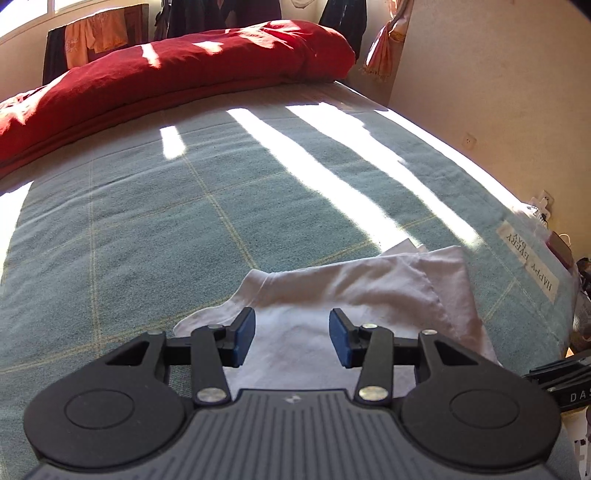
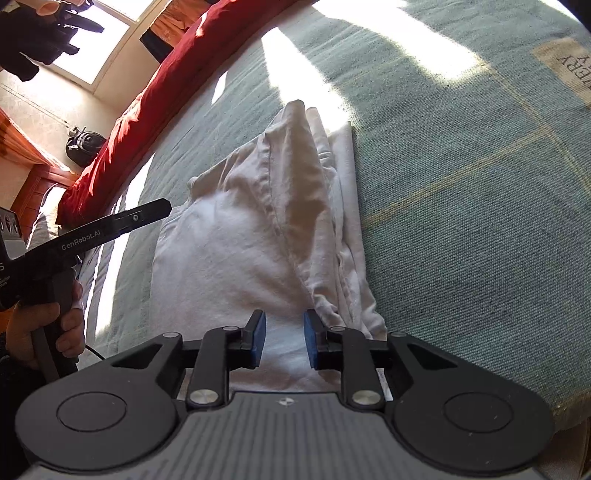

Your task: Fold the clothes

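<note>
A white garment (image 1: 351,288) lies folded into a thick bundle on the teal blanket (image 1: 147,221), near the bed's right edge. My left gripper (image 1: 291,336) hovers over its near end, blue pads wide apart, nothing between them. In the right wrist view the same white garment (image 2: 240,240) runs away from me as a long layered stack with a seam ridge on top. My right gripper (image 2: 283,338) sits over its near end with a narrow gap between the pads and the cloth lying below them, not pinched. The left gripper (image 2: 162,205) shows at the left, held by a hand (image 2: 44,332).
A rolled red duvet (image 1: 184,66) lies along the far end of the bed. A sewn label (image 1: 528,262) marks the blanket's right edge, with a wall (image 1: 480,74) just past it. Clothes (image 1: 96,33) hang by the window. A dark backpack (image 2: 85,144) sits beyond the bed.
</note>
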`<state>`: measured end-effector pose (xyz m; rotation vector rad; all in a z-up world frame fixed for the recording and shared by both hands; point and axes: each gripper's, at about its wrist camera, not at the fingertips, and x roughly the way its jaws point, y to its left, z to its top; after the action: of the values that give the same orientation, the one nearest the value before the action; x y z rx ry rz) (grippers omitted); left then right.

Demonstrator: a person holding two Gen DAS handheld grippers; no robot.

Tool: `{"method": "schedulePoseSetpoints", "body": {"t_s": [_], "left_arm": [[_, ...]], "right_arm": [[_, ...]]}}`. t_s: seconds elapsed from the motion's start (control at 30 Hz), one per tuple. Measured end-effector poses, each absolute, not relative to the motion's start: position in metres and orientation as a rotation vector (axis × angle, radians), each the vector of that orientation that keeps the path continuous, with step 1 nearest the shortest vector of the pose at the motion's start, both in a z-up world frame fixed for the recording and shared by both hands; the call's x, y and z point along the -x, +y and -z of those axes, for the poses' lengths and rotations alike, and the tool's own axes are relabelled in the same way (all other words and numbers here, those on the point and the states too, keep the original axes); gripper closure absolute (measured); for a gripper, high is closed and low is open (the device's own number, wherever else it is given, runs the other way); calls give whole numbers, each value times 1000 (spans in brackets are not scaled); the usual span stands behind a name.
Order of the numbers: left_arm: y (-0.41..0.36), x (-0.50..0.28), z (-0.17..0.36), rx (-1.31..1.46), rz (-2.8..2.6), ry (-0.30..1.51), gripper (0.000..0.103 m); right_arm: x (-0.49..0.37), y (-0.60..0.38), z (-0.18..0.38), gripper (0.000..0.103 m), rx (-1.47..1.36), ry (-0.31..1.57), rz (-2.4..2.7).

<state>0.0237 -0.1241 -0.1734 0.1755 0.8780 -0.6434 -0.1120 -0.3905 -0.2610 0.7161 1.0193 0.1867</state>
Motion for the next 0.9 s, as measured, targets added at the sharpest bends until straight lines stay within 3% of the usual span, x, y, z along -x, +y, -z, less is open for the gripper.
{"method": "schedulePoseSetpoints", "body": {"t_s": [0.33, 0.9], "left_arm": [[-102, 40, 190, -90, 645, 996, 56], [-90, 72, 183, -78, 587, 1001, 54]], "right_arm": [[119, -377, 244, 55, -655, 1022, -165], [94, -381, 206, 41, -539, 891, -159]]}}
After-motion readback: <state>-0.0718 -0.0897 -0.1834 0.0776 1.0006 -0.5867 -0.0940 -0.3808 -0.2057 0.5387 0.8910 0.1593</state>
